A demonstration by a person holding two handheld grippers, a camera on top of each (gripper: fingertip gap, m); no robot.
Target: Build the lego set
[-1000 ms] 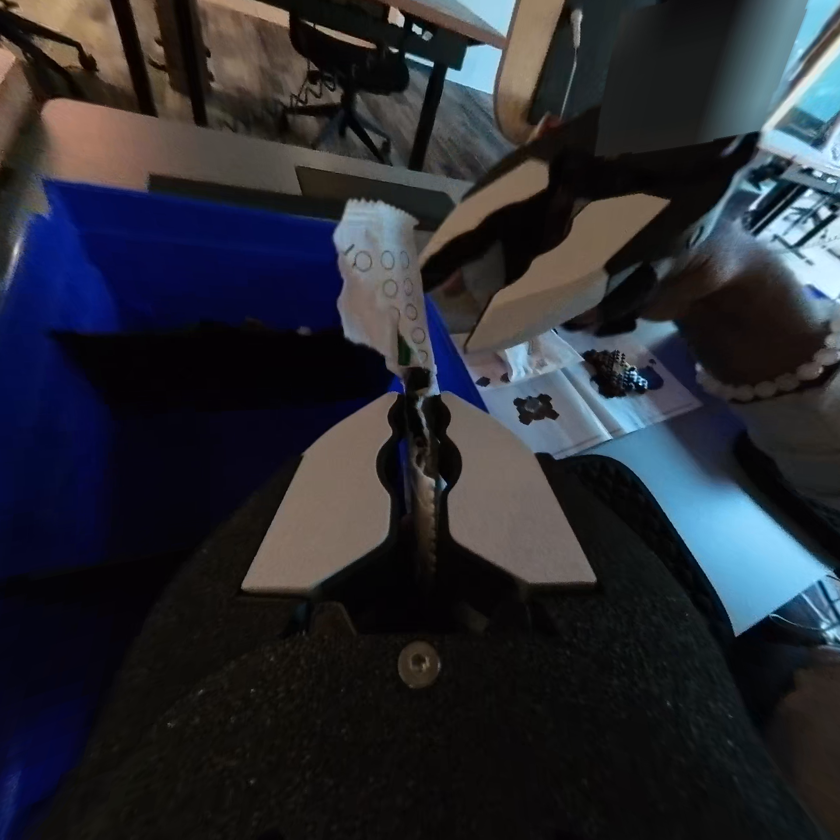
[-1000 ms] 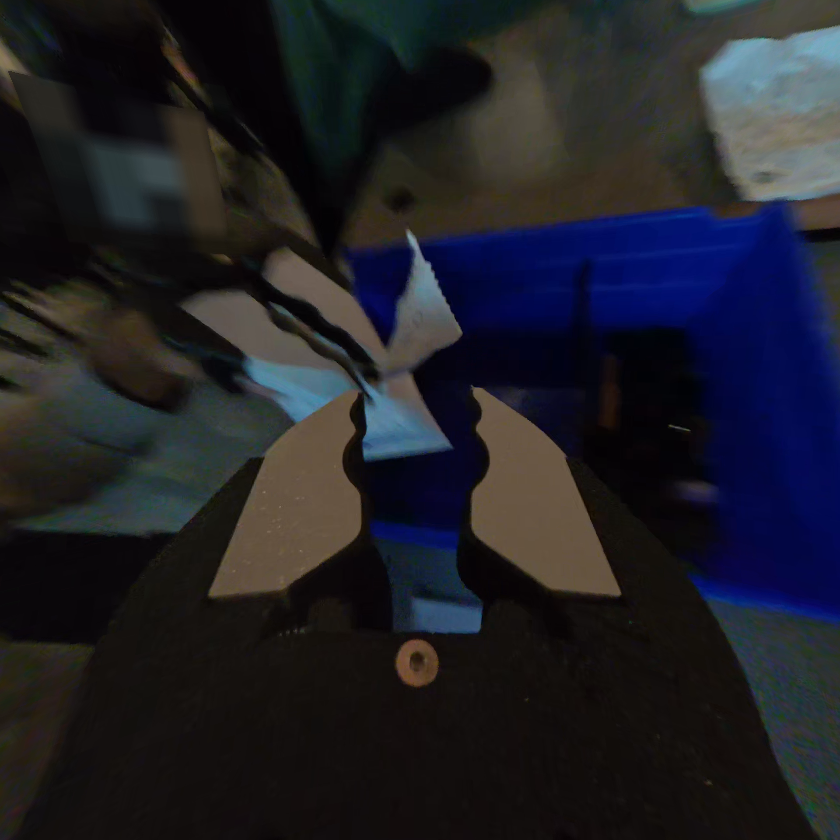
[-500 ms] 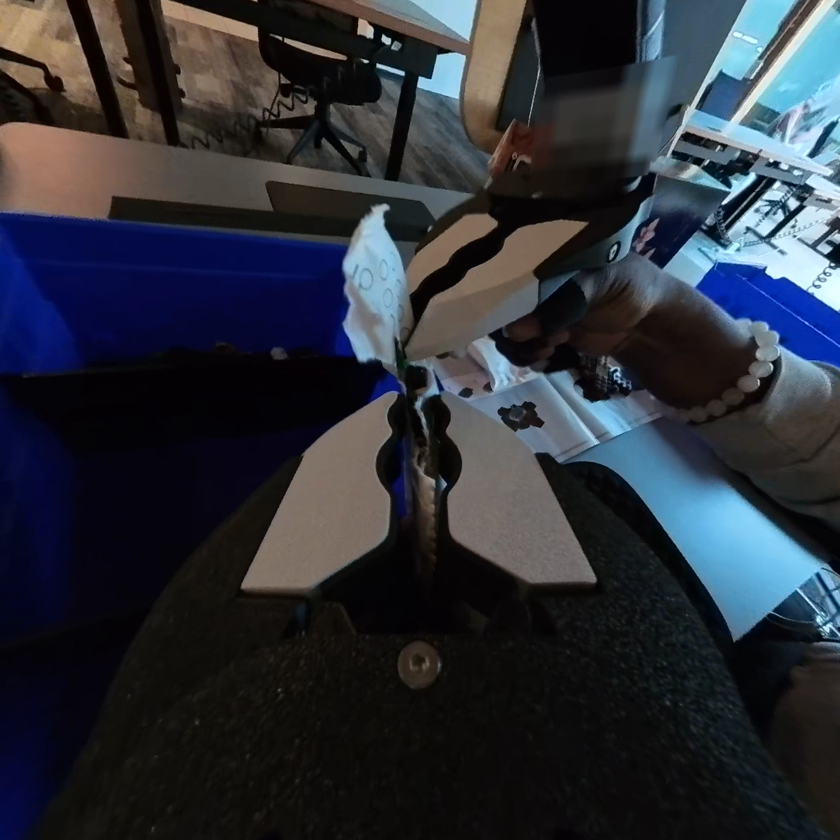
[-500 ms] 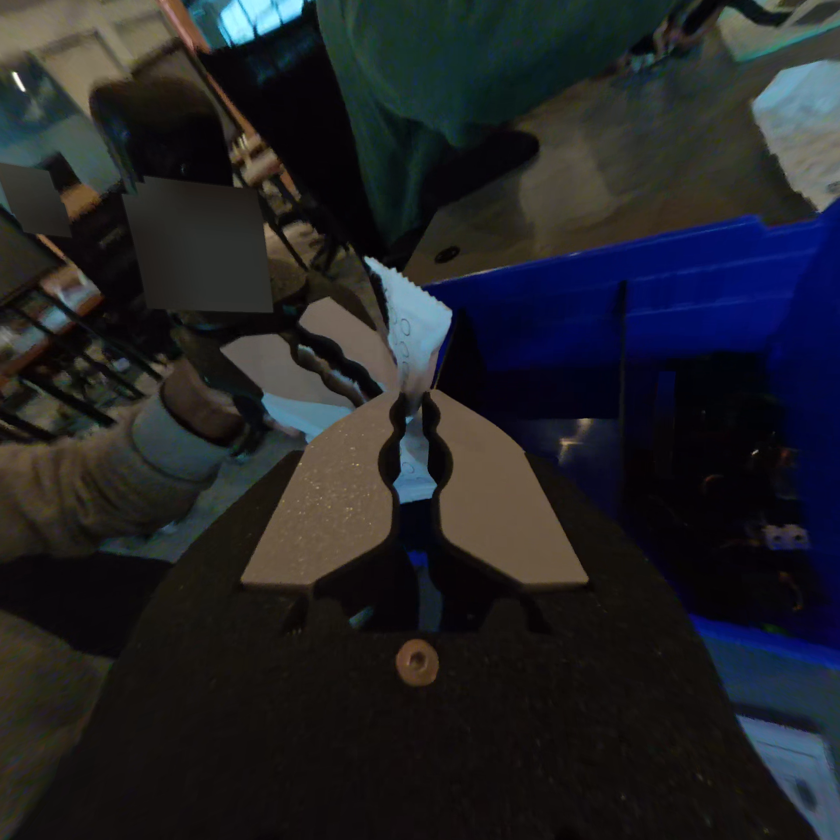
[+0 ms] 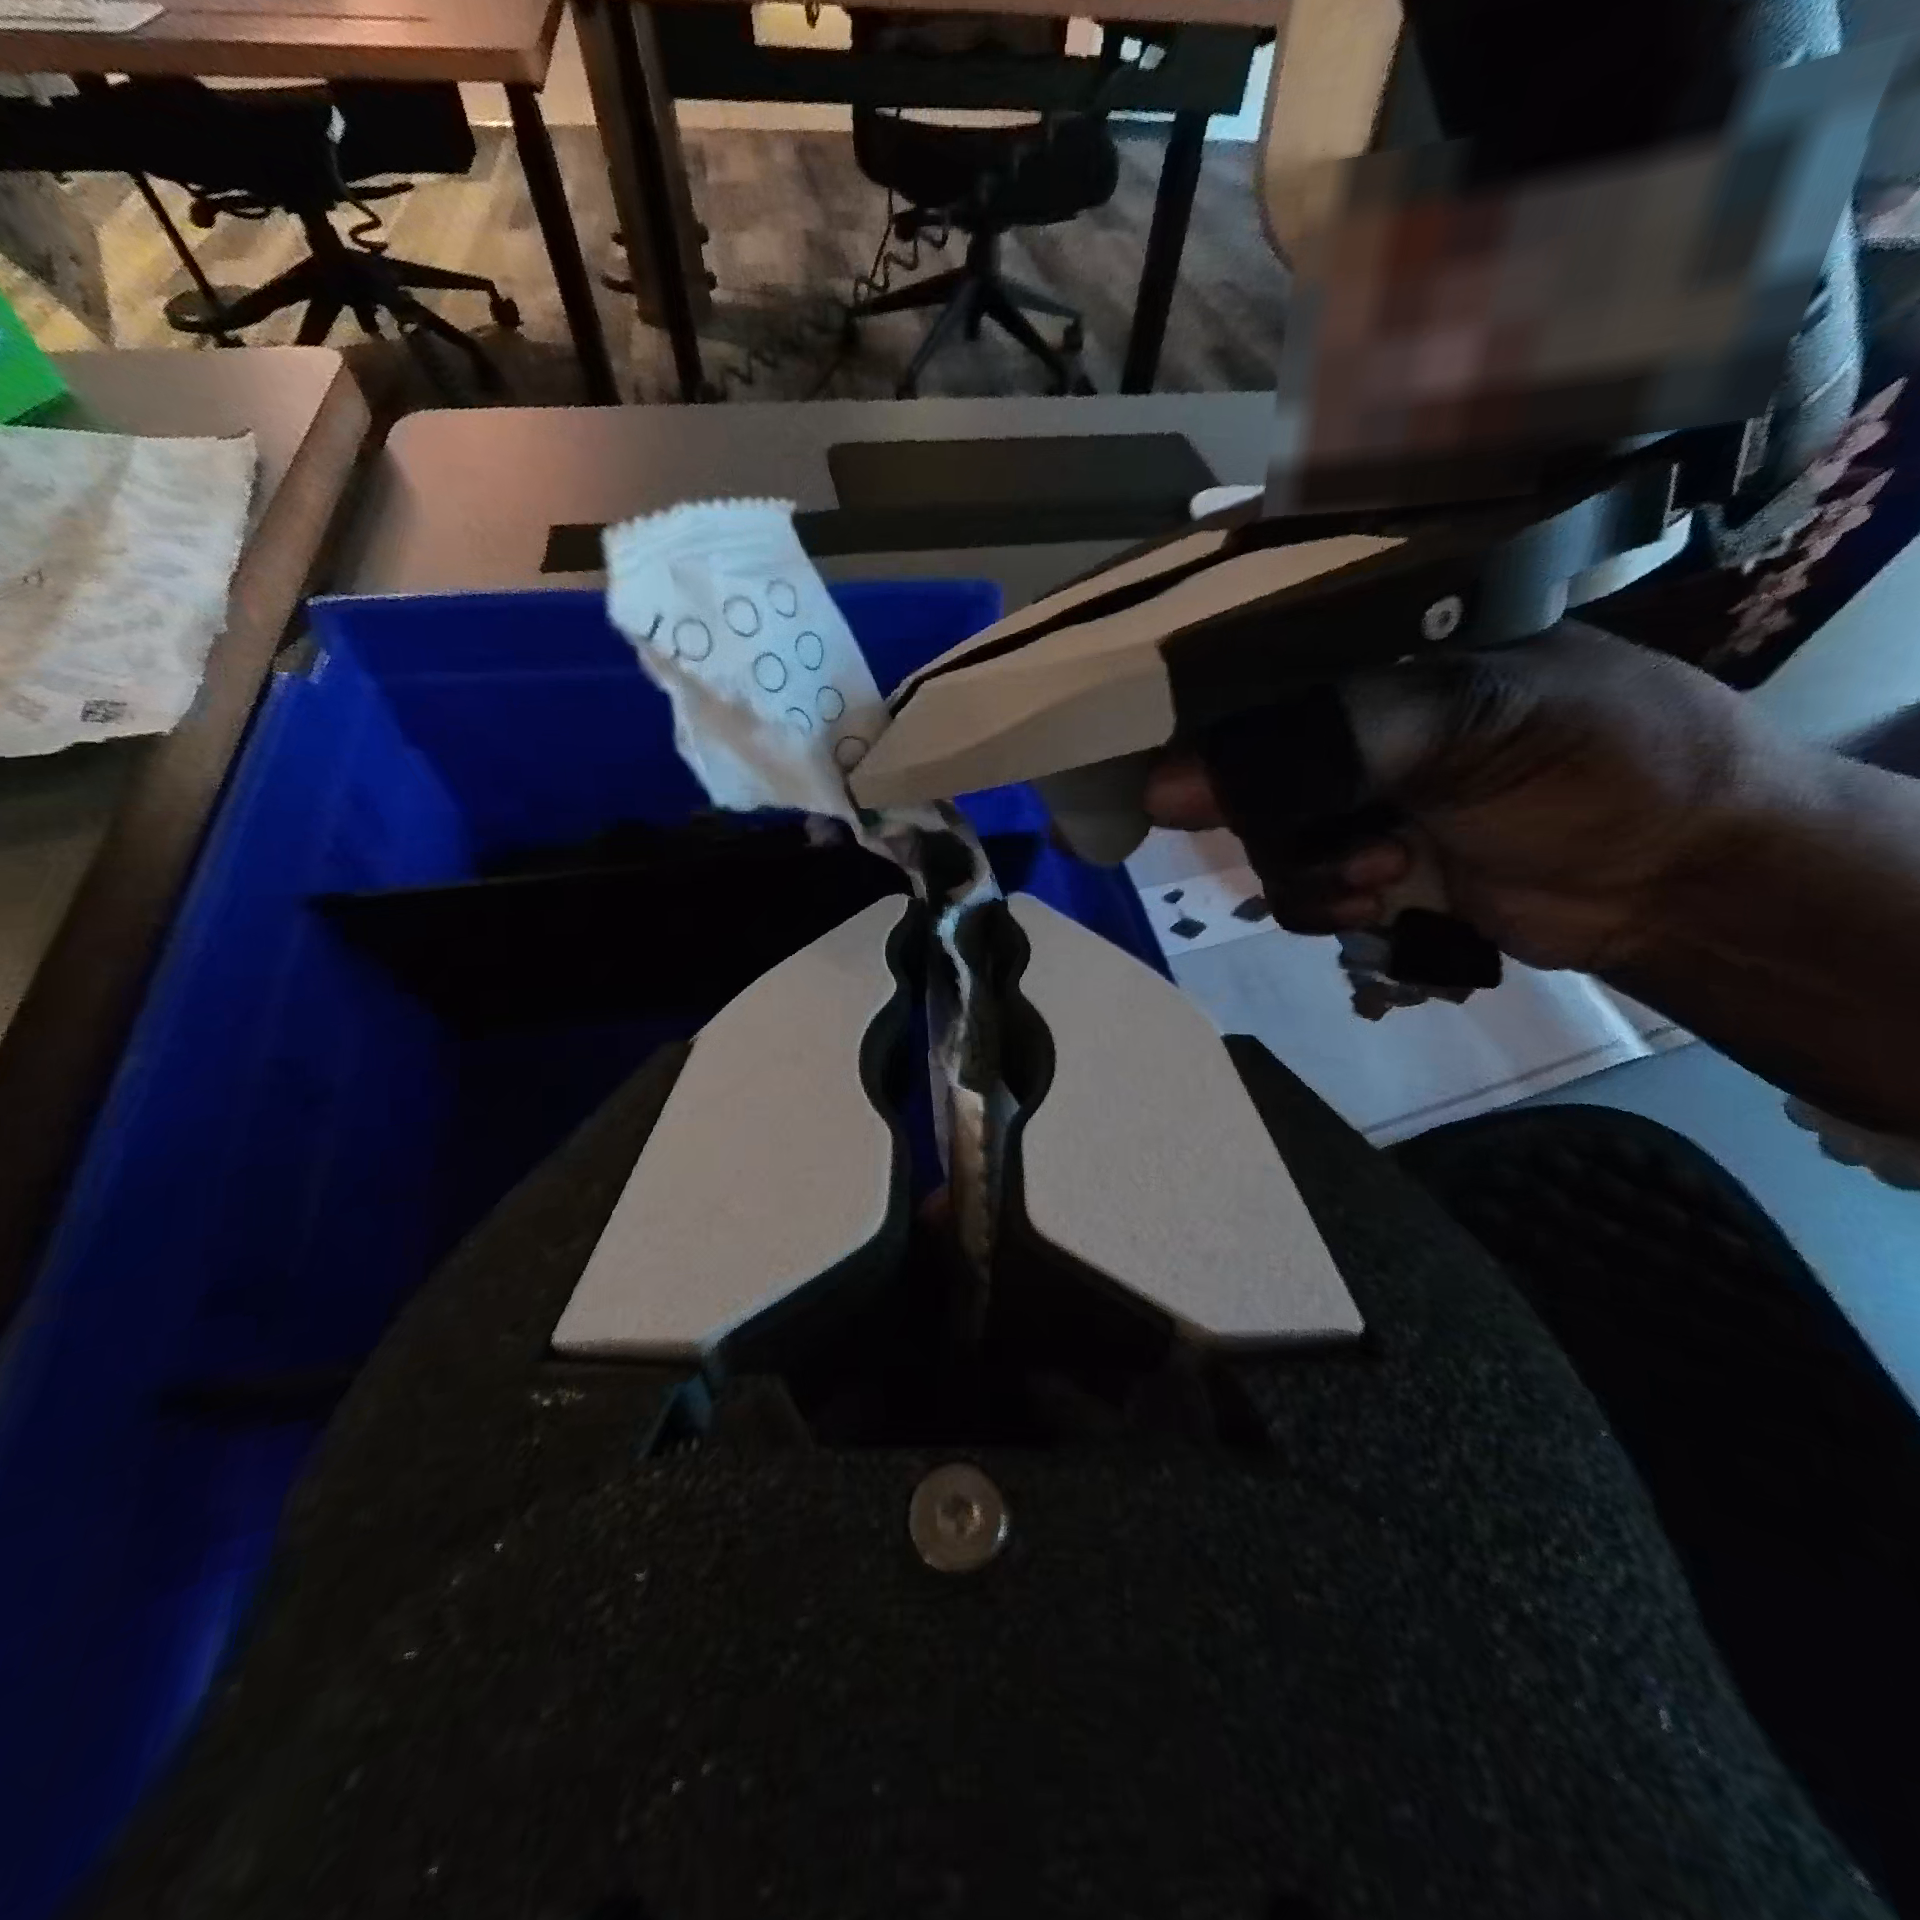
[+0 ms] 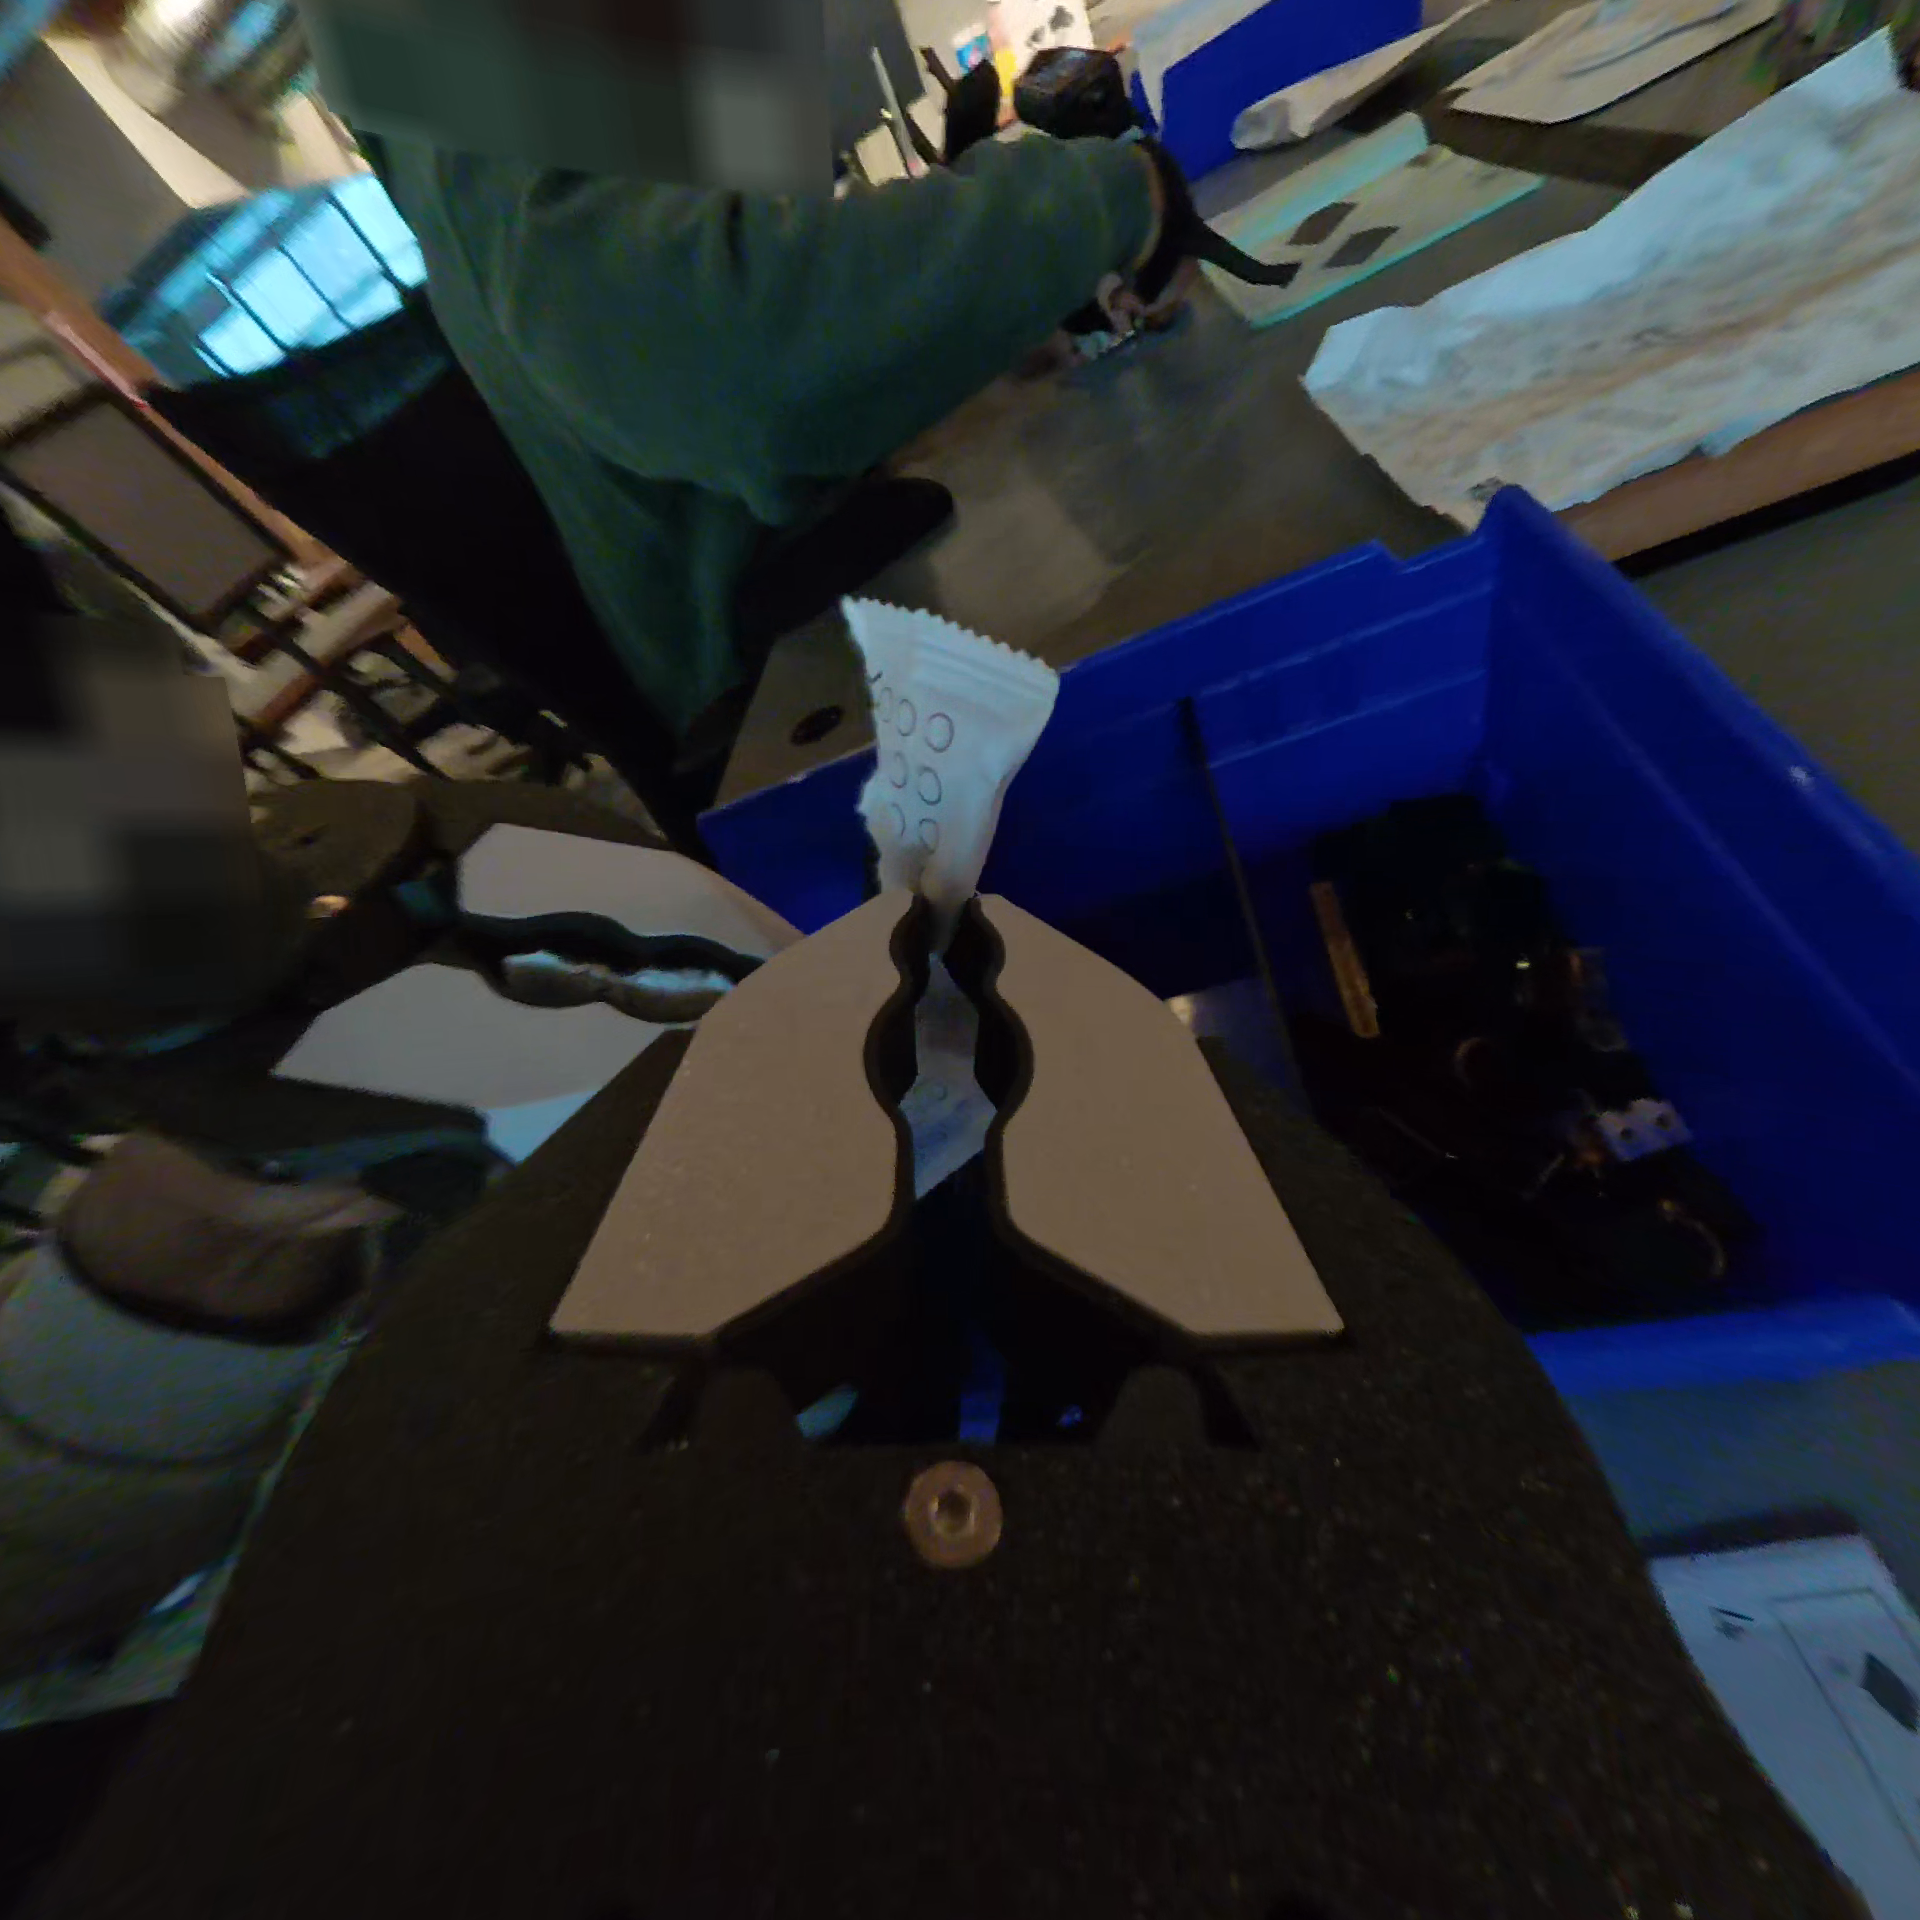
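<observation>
Left wrist view: packet's (image 5: 743,665) pinched end hidden.

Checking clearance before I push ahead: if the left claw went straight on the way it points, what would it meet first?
Probably the right claw, shut on the same white circle-printed packet that the left claw grips, just ahead; beyond lies the blue plastic bin. Depth is unclear.

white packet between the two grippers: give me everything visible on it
The white packet is a small crinkled sachet, paper or film by its look, with a zigzag-cut top edge and rows of dark printed rings. It stands roughly upright above the blue bin, twisted at its middle. The left gripper clamps its lower part; the right gripper pinches it higher up, its free top flaring above both.
</observation>
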